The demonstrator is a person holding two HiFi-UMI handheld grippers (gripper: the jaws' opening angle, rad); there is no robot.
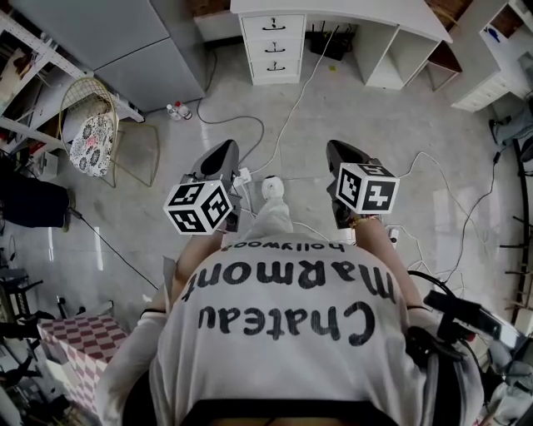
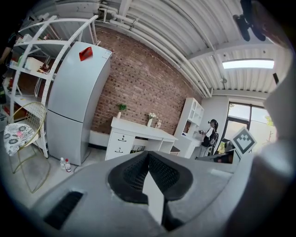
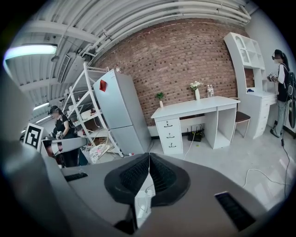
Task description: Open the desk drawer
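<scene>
desk (image 1: 358,17) — cut off above, handles (image 1: 273,47) tiny

wall (image 3: 185,60): red brick | floor (image 1: 358,116): pale grey | fridge (image 3: 121,111): grey | ceiling light (image 2: 249,64): on

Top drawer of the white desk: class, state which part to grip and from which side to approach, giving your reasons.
Grip the small dark handle centred on the top drawer front. Come from the open floor side, square to the front: the face is flat and vertical, and that pull is probably the only part standing out.
</scene>
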